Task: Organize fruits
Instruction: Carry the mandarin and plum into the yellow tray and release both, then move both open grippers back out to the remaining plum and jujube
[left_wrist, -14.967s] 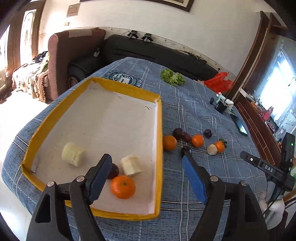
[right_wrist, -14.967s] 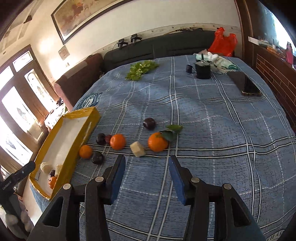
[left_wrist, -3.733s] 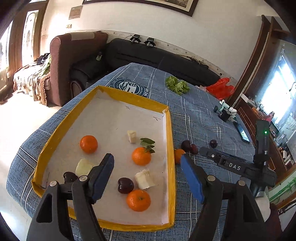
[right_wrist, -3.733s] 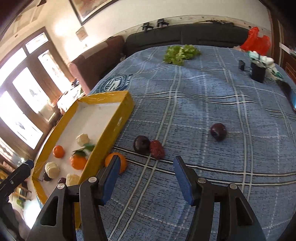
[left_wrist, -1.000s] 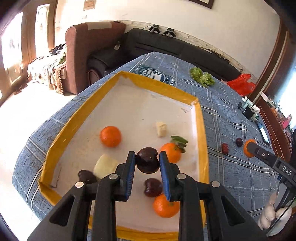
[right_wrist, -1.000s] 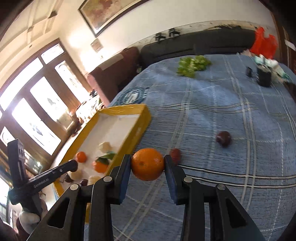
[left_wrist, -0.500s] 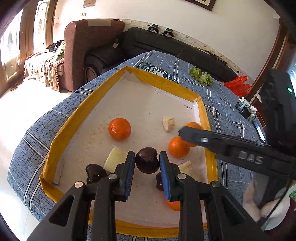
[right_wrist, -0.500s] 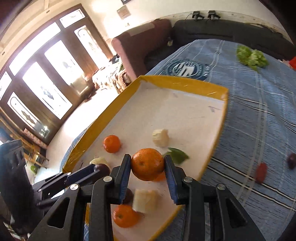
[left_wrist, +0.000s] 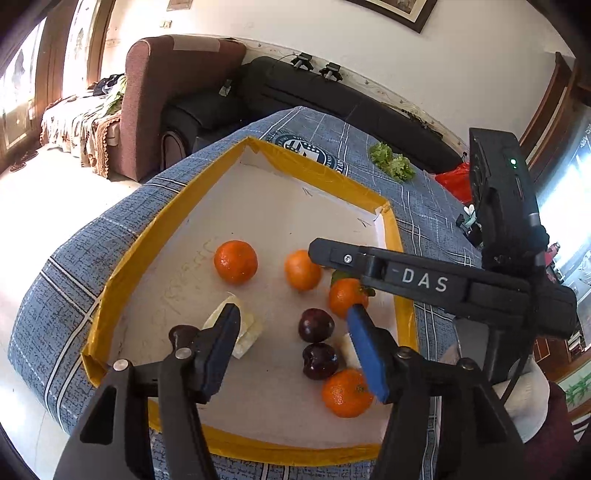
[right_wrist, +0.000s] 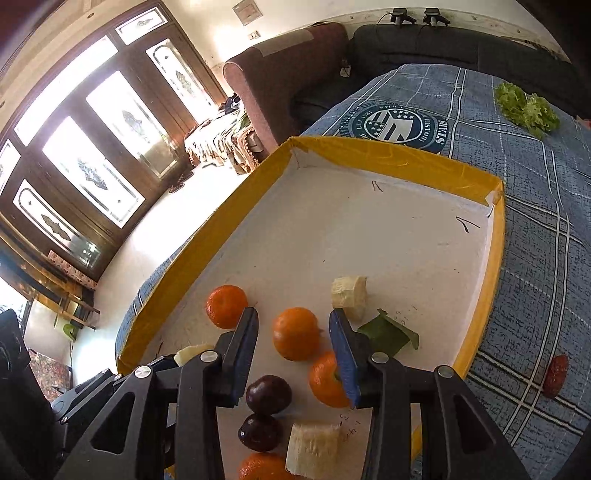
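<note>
Both grippers are spread wide over the yellow-rimmed tray and nothing is pinched by either. The left gripper hangs above a dark plum, which lies on the tray floor between its fingers; the right gripper frames an orange that is likewise resting on the tray. The step in hand is judged to be the release, so each tool is best lifted straight up with the jaws kept apart, so that neither round fruit is nudged into a roll.

Around them lie a second plum, three more oranges, one with a green leaf, and pale banana pieces. The near right corner of the tray is crowded, and the right tool's arm crosses above it in the left view, so the two tools should be drawn apart without being knocked together. One small red fruit is seen on the blue checked cloth to the right of the tray and is judged still to be collected. Lettuce lies far off on the cloth.
</note>
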